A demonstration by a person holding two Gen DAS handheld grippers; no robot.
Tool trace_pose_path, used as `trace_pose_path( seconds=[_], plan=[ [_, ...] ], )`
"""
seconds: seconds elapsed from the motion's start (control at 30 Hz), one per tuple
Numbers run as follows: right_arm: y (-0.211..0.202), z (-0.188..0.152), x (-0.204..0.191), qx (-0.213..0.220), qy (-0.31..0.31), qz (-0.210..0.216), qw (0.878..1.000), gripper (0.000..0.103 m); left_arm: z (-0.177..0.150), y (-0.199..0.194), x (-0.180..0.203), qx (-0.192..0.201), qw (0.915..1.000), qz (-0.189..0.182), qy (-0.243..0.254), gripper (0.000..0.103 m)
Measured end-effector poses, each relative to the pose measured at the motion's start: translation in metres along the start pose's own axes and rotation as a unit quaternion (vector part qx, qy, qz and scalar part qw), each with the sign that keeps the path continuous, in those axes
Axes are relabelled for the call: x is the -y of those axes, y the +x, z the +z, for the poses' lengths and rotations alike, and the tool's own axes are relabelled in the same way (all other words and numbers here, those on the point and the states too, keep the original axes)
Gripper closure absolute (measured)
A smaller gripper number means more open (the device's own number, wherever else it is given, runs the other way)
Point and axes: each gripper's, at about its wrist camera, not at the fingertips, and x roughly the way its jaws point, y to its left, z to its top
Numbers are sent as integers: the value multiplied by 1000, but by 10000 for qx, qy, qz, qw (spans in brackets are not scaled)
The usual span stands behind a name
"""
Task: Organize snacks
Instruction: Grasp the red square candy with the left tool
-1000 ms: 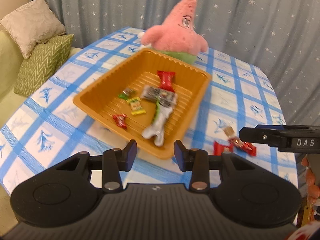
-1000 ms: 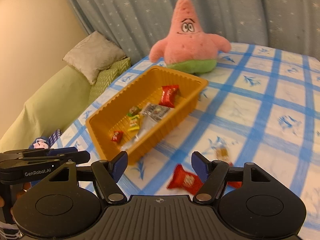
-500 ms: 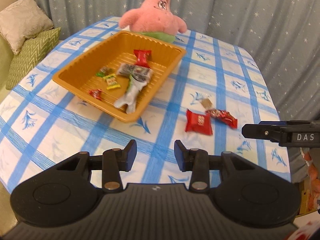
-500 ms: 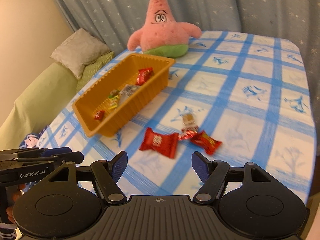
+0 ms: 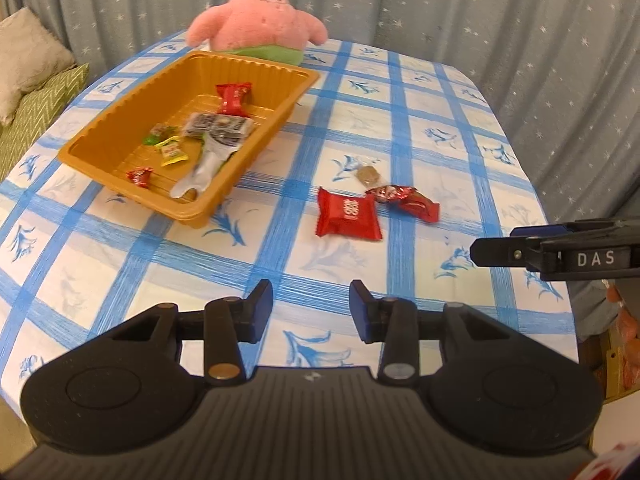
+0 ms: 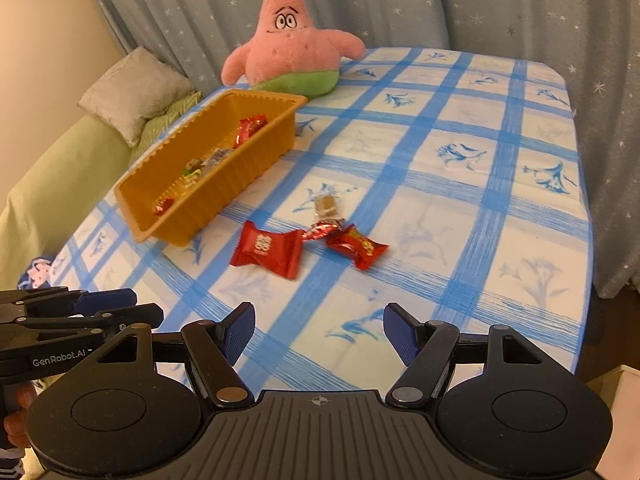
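An orange tray (image 5: 112, 108) (image 6: 256, 168) holds several wrapped snacks on a blue-checked tablecloth. Right of it lie three loose snacks: a flat red packet (image 5: 347, 215) (image 6: 269, 249), a red-gold candy (image 5: 412, 201) (image 6: 357, 245) and a small brown candy (image 5: 369, 175) (image 6: 326, 206). My left gripper (image 5: 311, 307) is open and empty, well short of the red packet. My right gripper (image 6: 319, 336) is open and empty, near the table's front edge, also short of the snacks. The right gripper shows side-on in the left wrist view (image 5: 560, 254).
A pink starfish plush (image 5: 260, 12) (image 6: 292, 48) sits behind the tray at the far table edge. A green sofa with cushions (image 6: 132, 92) stands to the left. A starry curtain hangs behind. The table's right edge (image 6: 580, 200) drops off.
Both grippers have pulled back from the tray toward the near table edge. The three loose snacks have come into fuller view. Both jaws stay open.
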Motion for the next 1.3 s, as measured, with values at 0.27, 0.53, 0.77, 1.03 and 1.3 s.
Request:
trace_pose_path(
  seconds=[0.27, 0.53, 0.77, 1.03, 1.3],
  plan=[
    [2, -3, 12, -55, 118, -111, 9999, 32, 2, 18, 15, 46, 9989, 51, 454, 63],
    [7, -2, 22, -99, 291, -176, 9994, 32, 8, 33, 26, 208, 9945, 114, 1018, 55],
    [11, 0, 30, -133, 422, -230, 9988, 32, 19, 52, 36, 303, 9863, 162, 1616, 50],
    [14, 3, 43, -153, 669, -276, 9973, 32, 24, 86, 48, 316, 9669, 447, 2493, 43],
    [17, 4, 58, -182, 930, -377, 9948, 32, 30, 115, 53, 248, 9517, 581, 3003, 42]
  ],
)
